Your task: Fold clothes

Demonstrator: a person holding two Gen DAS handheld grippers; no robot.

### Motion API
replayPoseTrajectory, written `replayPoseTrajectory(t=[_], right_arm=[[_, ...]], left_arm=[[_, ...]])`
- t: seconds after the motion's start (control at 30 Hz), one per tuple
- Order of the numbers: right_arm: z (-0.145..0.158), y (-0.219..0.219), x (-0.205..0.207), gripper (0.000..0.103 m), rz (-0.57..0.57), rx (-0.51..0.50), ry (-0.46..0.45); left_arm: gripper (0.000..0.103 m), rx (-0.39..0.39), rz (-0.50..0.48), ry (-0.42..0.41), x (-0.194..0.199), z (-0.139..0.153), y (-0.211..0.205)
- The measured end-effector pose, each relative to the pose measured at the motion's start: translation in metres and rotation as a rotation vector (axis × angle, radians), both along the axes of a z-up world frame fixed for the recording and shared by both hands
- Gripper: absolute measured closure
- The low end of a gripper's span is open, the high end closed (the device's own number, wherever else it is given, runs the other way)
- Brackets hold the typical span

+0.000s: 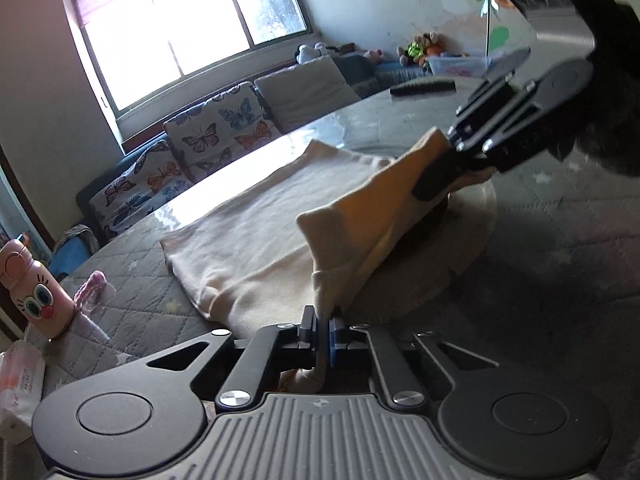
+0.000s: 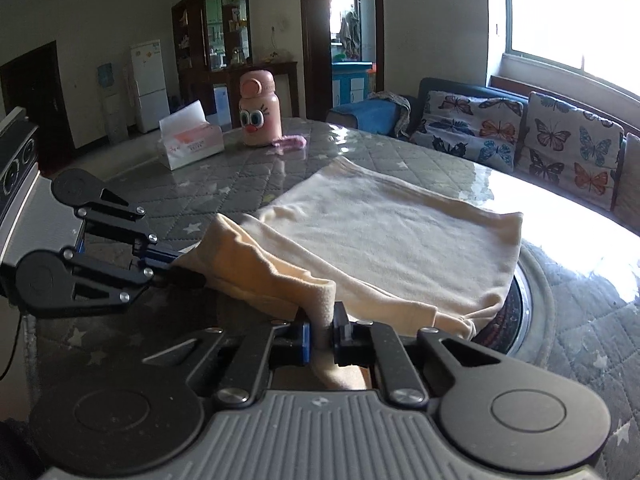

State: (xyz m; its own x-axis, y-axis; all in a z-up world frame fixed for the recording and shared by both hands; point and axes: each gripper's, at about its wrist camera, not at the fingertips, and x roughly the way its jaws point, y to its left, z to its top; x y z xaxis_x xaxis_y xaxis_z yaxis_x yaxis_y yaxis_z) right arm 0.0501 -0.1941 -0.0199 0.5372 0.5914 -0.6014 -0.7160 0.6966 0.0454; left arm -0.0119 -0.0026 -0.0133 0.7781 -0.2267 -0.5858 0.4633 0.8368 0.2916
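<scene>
A: Left wrist view, item one?
B: Your left hand-held gripper (image 1: 323, 330); fingers clamped on a lifted edge of the cream garment (image 1: 256, 236); your right hand-held gripper (image 1: 460, 160) pinches the same edge further along, raised off the surface (image 1: 560, 216); the rest lies flat; pink bottle (image 1: 34, 296) at far left.

A: Right wrist view?
B: Your right hand-held gripper (image 2: 320, 330); closed on the garment's near edge; your left hand-held gripper (image 2: 176, 270) grips it at left; cloth spread on the quilted surface; tissue box (image 2: 190, 140) beside the bottle beyond.
</scene>
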Motion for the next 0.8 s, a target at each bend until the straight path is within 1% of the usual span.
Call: replayPoseTrajectory(t=[0.17,0.23,0.33,0.47,0.53,0.6,0.7,0.8], right_arm=[[0.012,-0.006,-0.017,0.094,0.016,0.020,-0.020],[0.018,-0.010,-0.030,0.094,0.027,0.035,-0.006],[0.027,-0.015,-0.052,0.094,0.053,0.039,-0.006],[0.042,-0.020,-0.092,0.094,0.102,0.037,-0.003],[0.049,-0.020,-0.106,0.094,0.129,0.027,-0.005],[0.053,-0.018,-0.111,0.094,0.142,0.015,-0.016],[0.058,-0.015,-0.112,0.094,0.146,0.001,-0.036],[0.064,-0.009,-0.092,0.094,0.122,0.002,-0.054]], left_arm=[[0.097,-0.033,-0.025,0.005,-0.024,0.014,0.001],[0.097,-0.048,-0.037,0.011,-0.038,0.020,0.003],[0.097,-0.060,-0.059,0.020,-0.063,0.029,0.005],[0.097,-0.103,-0.092,0.046,-0.097,0.041,0.011],[0.097,-0.108,-0.100,0.052,-0.108,0.046,0.011],[0.097,-0.115,-0.097,0.050,-0.110,0.051,0.012],[0.097,-0.113,-0.081,0.024,-0.103,0.057,0.012],[0.097,-0.098,-0.055,-0.020,-0.085,0.063,0.014]])
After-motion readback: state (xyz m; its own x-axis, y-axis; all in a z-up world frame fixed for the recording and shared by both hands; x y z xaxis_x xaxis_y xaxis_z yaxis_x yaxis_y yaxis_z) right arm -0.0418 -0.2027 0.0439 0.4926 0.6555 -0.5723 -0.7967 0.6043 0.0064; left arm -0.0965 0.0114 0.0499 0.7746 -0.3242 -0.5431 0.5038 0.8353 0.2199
